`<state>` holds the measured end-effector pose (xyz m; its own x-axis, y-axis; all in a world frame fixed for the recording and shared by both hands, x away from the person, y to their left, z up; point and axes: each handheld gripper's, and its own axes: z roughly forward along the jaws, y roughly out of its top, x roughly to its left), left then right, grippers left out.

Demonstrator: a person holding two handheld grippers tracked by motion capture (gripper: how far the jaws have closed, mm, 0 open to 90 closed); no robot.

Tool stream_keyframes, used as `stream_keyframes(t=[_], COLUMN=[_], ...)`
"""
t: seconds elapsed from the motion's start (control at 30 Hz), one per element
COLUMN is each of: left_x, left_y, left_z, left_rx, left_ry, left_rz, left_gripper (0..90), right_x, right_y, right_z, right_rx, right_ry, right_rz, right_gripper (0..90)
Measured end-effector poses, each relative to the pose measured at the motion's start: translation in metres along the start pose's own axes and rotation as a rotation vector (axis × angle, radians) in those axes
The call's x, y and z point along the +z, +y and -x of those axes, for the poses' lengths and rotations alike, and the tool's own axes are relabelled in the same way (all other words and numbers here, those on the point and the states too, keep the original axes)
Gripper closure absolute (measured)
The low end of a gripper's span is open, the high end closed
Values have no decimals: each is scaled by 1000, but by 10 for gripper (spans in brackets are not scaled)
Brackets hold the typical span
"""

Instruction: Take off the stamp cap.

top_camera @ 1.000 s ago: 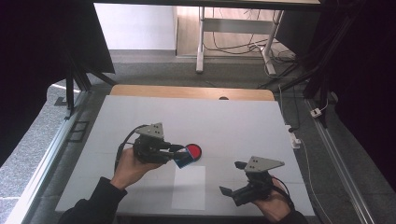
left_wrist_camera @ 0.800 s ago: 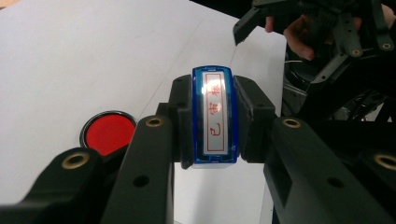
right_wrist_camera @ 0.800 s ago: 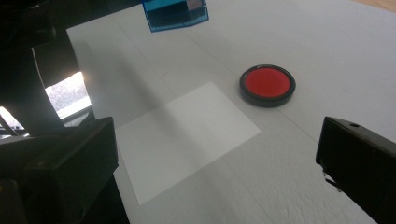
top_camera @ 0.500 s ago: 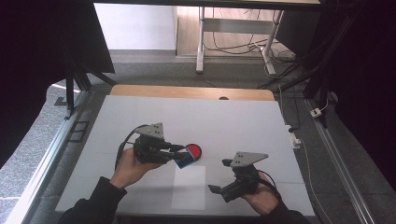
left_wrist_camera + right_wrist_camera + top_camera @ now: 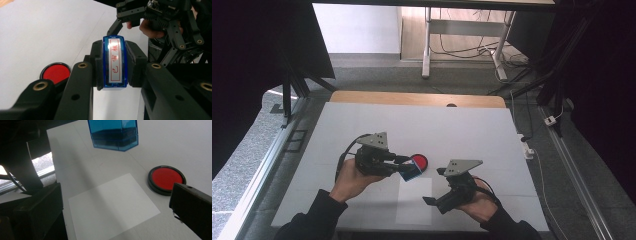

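Nearest the person, a blank white sheet of paper (image 5: 413, 200) lies flat on the white table (image 5: 472, 130), between the two hands. Just right of it, the right gripper (image 5: 435, 202) hangs low over the table, its jaws spread apart with nothing between them; in the right gripper view they frame the paper (image 5: 112, 207) from either side.

A little farther and to the left, the left gripper (image 5: 404, 167) has its jaws pressed onto the flanks of a blue stamp (image 5: 411, 173), held clear of the table above the far edge of the paper. In the left gripper view the stamp (image 5: 114, 62) shows its face: a long white strip inside a clear blue body, bearing a red rectangular border and three red Chinese characters in a column. The first looks like 已; glare makes the other two hard to read. Seen from the right gripper view, the stamp (image 5: 113, 133) has a dark block inside its transparent shell.

Just beyond the stamp sits a round red ink pad (image 5: 420, 161) in a black rim, on the table, apart from the paper.

Farther off, the table ends in a wooden strip (image 5: 412, 98). Beyond it are grey floor, metal table legs (image 5: 426, 45) and loose cables (image 5: 462, 47). Dark curtains (image 5: 262, 50) hang at both sides.
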<state>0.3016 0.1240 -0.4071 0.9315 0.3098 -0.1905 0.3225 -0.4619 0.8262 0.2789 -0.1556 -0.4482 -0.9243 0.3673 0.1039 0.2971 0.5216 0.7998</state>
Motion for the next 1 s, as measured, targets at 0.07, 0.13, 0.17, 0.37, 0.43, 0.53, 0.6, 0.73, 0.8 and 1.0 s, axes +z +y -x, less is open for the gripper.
stream_keyframes(t=[0.07, 0.13, 0.17, 0.37, 0.43, 0.53, 0.6, 0.73, 0.8, 1.0], left_x=[0, 1, 1, 0, 0, 0, 1, 1, 1, 2], left_y=[0, 0, 0, -1, -1, -2, -2, -3, -3, -3], left_z=[1, 2, 2, 3, 3, 4, 4, 5, 5, 6], left_rx=[3, 14, 15, 46, 53, 62, 71, 93, 102, 134], left_ry=[-6, -9, -18, -73, -83, -99, -107, -124, -136, -169], left_rz=[0, 1, 0, 22, 30, 35, 34, 37, 36, 46], left_gripper=[707, 707, 707, 707, 707, 708, 708, 708, 708, 708], right_x=[2, 4, 6, 17, 19, 25, 28, 30, 29, 26], right_y=[2, 5, 6, 14, 15, 19, 21, 22, 22, 21], right_z=[0, 0, 0, -3, -3, -5, -5, -1, 1, 7], right_rx=[0, -6, -8, -41, -47, -64, -66, -56, -50, -39], right_ry=[13, 29, 35, 95, 103, 125, 133, 166, 189, 266], right_rz=[5, 10, 11, -11, -13, -19, -17, -17, -16, 4], right_gripper=[0, 0, 0, 0, 0, 8, 35, 181, 262, 463])
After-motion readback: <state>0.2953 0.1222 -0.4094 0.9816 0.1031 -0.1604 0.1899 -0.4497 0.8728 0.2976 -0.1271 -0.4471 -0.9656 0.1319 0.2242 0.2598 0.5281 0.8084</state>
